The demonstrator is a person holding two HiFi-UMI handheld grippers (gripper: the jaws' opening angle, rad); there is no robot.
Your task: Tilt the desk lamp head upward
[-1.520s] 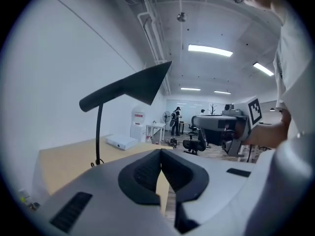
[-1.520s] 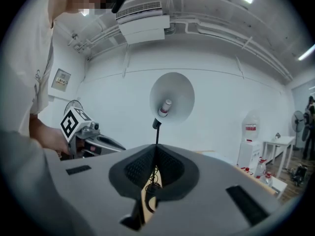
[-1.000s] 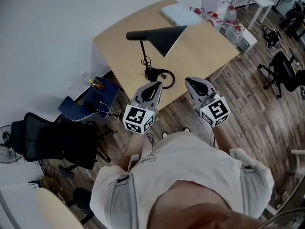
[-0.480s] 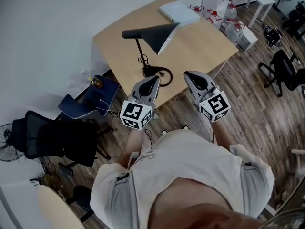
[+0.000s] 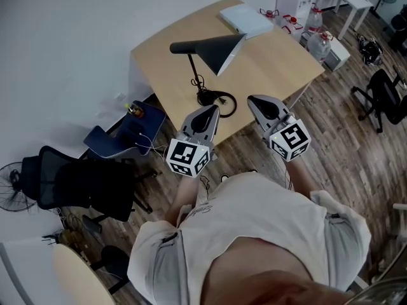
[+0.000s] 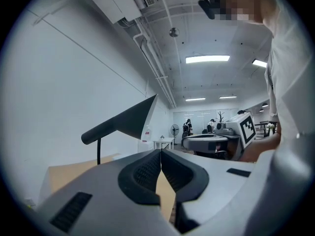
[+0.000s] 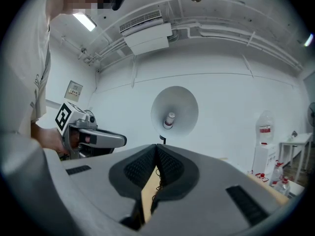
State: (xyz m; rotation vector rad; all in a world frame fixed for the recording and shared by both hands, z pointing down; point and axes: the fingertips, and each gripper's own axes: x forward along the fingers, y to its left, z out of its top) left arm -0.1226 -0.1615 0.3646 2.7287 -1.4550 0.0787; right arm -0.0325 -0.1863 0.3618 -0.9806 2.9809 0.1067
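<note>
A black desk lamp stands on the wooden table (image 5: 273, 68). Its cone-shaped head (image 5: 219, 48) points right and slightly down, above a round base (image 5: 210, 99) ringed by a coiled cord. My left gripper (image 5: 212, 111) and right gripper (image 5: 254, 100) hover side by side at the table's near edge, short of the lamp, both shut and empty. In the left gripper view the lamp head (image 6: 125, 122) shows side-on above my left gripper (image 6: 160, 154). In the right gripper view I look into the head's white inside with its bulb (image 7: 174, 111) above my right gripper (image 7: 156, 149).
A white flat box (image 5: 243, 19) lies on the table's far corner. Water bottles (image 5: 318, 40) stand on the floor beyond it. A blue chair (image 5: 124, 135) and a black office chair (image 5: 76, 186) stand left of the table, another office chair (image 5: 388, 94) at the right.
The head view has drifted slightly. Both grippers stay shut in about the same place at the table's near edge, and the lamp head keeps the same tilt.
</note>
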